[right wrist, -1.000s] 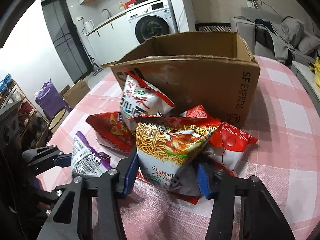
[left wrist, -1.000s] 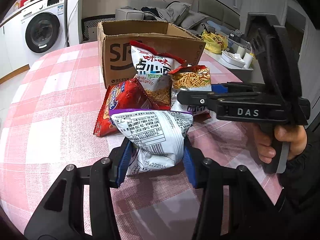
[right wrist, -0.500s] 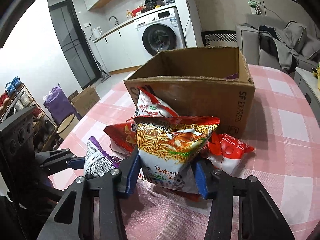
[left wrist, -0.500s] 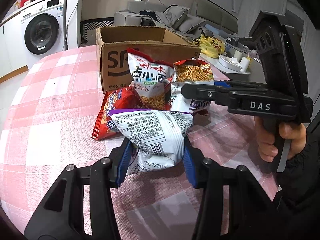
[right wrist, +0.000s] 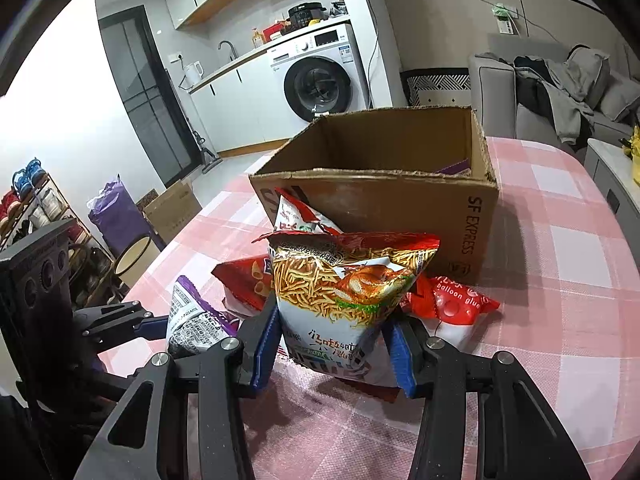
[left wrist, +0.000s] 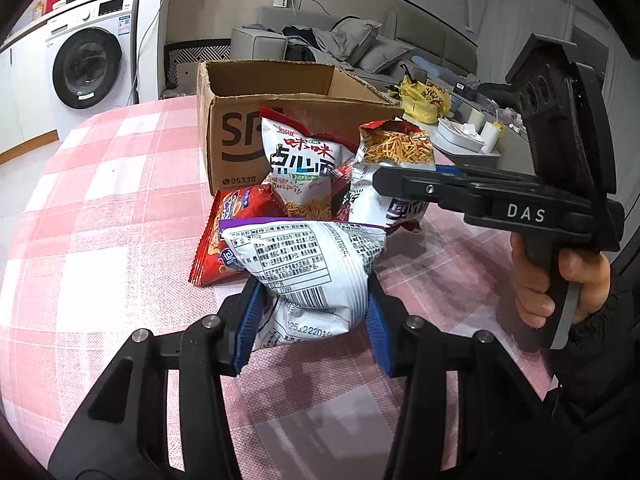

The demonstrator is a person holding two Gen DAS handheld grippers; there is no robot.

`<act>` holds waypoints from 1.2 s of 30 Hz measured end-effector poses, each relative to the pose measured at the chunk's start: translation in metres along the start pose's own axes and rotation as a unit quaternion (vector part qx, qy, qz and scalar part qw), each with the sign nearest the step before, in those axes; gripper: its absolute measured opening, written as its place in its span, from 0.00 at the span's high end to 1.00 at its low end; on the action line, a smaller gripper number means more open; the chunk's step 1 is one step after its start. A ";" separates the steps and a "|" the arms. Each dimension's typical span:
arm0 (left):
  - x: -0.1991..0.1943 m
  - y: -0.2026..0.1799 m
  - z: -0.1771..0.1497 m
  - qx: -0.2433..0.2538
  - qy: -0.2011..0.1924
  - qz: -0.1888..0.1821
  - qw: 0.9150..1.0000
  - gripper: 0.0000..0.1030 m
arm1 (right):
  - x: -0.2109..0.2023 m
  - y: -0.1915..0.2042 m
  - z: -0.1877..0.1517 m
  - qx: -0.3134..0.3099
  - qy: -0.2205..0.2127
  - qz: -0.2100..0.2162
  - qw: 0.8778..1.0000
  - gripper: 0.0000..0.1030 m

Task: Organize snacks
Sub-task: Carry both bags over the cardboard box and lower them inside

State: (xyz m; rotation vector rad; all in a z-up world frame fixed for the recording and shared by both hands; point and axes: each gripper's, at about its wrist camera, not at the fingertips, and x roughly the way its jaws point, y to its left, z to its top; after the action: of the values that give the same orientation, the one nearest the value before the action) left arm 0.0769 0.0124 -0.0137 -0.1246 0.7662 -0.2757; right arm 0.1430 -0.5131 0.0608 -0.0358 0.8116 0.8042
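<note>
Both tools are loaded here! The left tool point(left wrist: 312, 320) has its blue pads pinching a white snack bag with a purple top edge point(left wrist: 308, 268), printed back panel facing the camera, its lower end squeezed between the fingers just above the pink checked bench point(left wrist: 100, 208). Over on the other side, the right tool point(right wrist: 334, 350) is clamped on a noodle-snack bag with a red top point(right wrist: 344, 292), and that bag stands upright between the pads, lifted clear of the pile.

From the left wrist view the right tool point(left wrist: 404, 184) shows from the side, a hand point(left wrist: 560, 280) wrapped round its grip, the noodle-snack bag point(left wrist: 394, 172) in its fingers.

Behind it all sits the open cardboard box point(right wrist: 400, 200), printed SF EXPRESS, with a sliver of purple just visible inside near its far right corner. Leaning against the box front is a white bag with blue characters point(left wrist: 300, 168). A red bag point(left wrist: 224, 240) lies flat beside it, and a red-and-white packet point(right wrist: 452, 304) reading "balloon glue" rests on the bench just right of the held noodle bag. A washing machine point(right wrist: 320, 80) stands well behind.
</note>
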 end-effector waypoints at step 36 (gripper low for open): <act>-0.027 -0.007 0.008 -0.001 -0.038 -0.003 0.999 0.57 | -0.032 0.001 0.009 -0.003 -0.042 0.000 0.999 0.53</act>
State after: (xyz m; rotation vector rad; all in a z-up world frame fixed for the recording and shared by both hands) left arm 0.0628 0.0137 0.0114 -0.1386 0.6900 -0.2753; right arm 0.1348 -0.5298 0.0879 -0.0068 0.7310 0.8035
